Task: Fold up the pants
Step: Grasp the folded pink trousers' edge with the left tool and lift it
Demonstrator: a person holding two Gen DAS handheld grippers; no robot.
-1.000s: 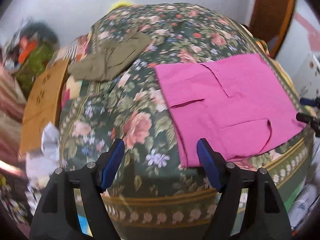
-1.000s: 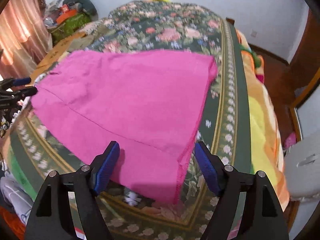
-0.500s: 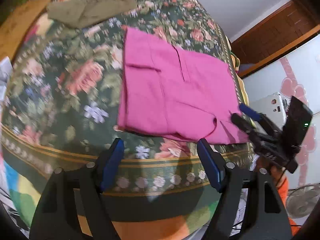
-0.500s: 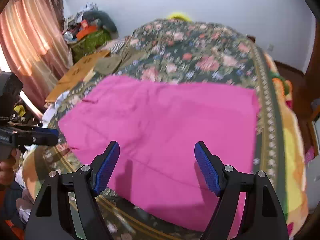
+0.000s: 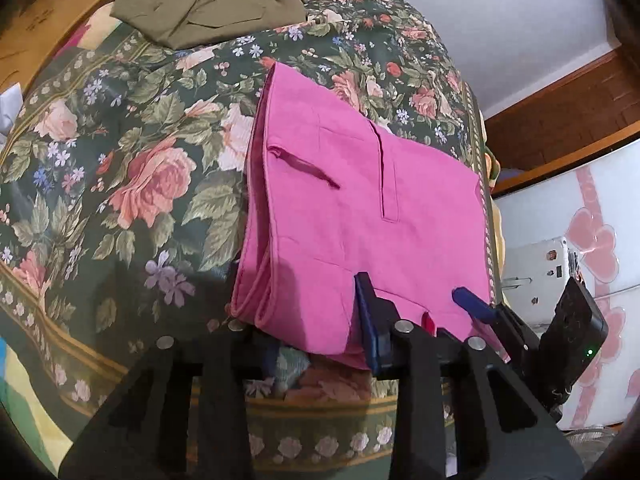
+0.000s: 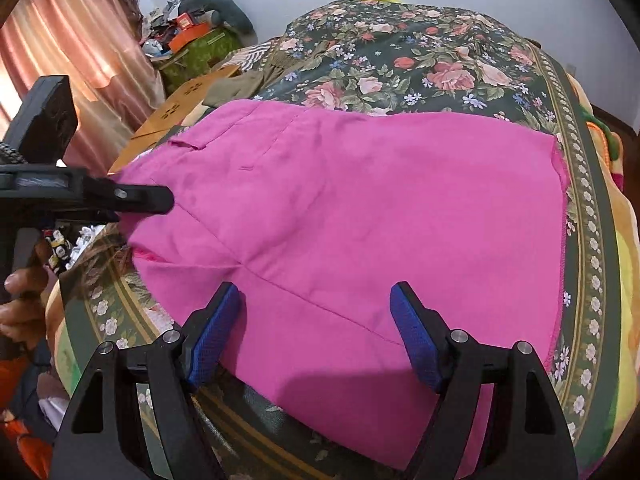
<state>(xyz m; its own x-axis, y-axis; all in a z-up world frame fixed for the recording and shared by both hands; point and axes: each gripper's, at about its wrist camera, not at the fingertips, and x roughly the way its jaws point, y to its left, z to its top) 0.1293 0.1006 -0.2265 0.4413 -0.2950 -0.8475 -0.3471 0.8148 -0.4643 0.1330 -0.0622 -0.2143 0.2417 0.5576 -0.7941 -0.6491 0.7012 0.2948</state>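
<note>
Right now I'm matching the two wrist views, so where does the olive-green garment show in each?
Left wrist: olive-green garment at upper left, on the floral bedspread beyond the pink pants.
Right wrist: only a strip, upper left of centre, just past the pink pants' far edge.
Shared landmark: the pink pants, mid-frame in both.

the right gripper is built from matte black plastic arms with triangular cut-outs, silver round screws at the joints and blue textured pads. the left gripper is made the same way, with one blue pad visible. bare skin is seen on the left hand.
</note>
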